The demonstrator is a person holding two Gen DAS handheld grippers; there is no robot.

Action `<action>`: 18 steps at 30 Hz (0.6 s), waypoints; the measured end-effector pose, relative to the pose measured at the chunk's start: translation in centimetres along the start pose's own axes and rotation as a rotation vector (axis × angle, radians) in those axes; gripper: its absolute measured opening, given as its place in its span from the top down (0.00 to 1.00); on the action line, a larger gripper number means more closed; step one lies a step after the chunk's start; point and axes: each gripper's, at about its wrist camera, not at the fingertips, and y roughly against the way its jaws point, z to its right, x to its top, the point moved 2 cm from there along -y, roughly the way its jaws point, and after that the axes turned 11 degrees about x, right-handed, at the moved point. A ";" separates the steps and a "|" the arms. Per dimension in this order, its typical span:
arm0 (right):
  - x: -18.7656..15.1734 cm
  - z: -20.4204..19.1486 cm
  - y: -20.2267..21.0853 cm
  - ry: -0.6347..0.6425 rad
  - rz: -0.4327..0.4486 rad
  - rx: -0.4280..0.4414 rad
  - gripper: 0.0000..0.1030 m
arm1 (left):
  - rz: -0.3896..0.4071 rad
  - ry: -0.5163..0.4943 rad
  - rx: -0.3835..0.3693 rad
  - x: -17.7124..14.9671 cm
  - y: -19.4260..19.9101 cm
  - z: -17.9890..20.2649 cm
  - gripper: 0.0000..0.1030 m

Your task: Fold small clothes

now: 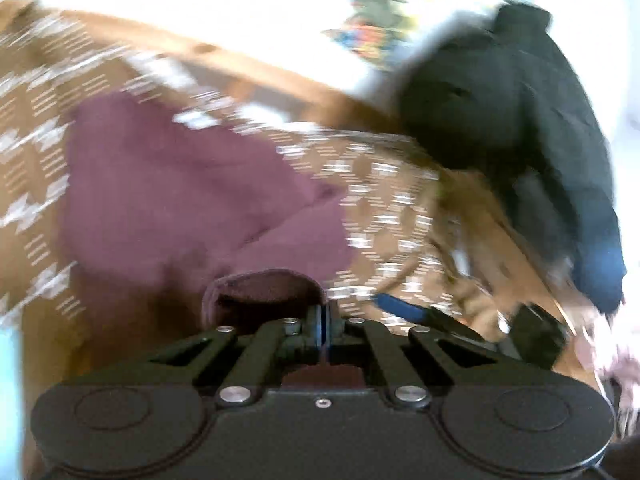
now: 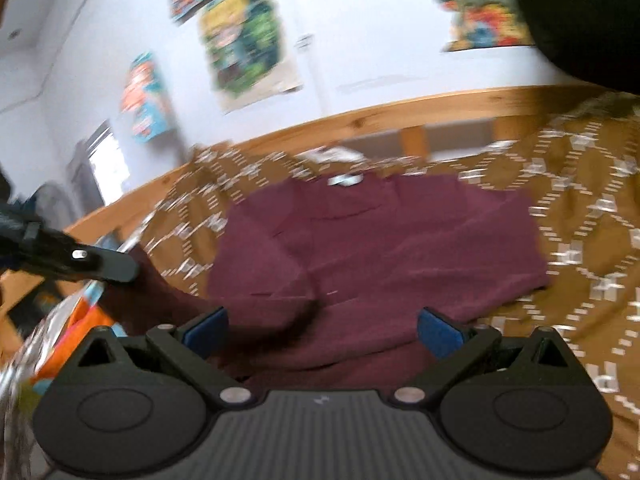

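A maroon shirt point(image 2: 380, 240) lies spread on a brown patterned bedspread point(image 2: 580, 200), its collar toward the wooden rail. My left gripper point(image 1: 324, 320) is shut, and a fold of the shirt's sleeve point(image 1: 260, 288) curls around its tips. In the right wrist view the same gripper point(image 2: 120, 270) comes in from the left with the sleeve stretched up to it. My right gripper point(image 2: 322, 334) stands open over the shirt's near hem, with cloth below its blue pads point(image 2: 206, 332) but nothing pinched. Both views are blurred.
A wooden bed rail point(image 2: 360, 120) runs behind the bedspread, with posters point(image 2: 248, 48) on the white wall above. A person's dark sleeve point(image 1: 520, 120) hangs over the right of the left wrist view. Orange and silvery items point(image 2: 72, 320) lie at the bed's left edge.
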 end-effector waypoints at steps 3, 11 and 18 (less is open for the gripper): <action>0.8 2.7 1.5 -0.019 0.043 -0.118 0.01 | -0.072 -0.097 -0.045 -0.4 -3.8 4.8 0.86; 1.0 8.8 4.0 -0.097 0.075 -0.262 0.01 | -0.149 -0.211 -0.130 -3.4 -4.8 5.8 0.20; 0.0 8.0 1.6 -0.085 -0.027 -0.123 0.08 | -0.019 -0.076 0.272 -2.2 -3.2 -4.9 0.13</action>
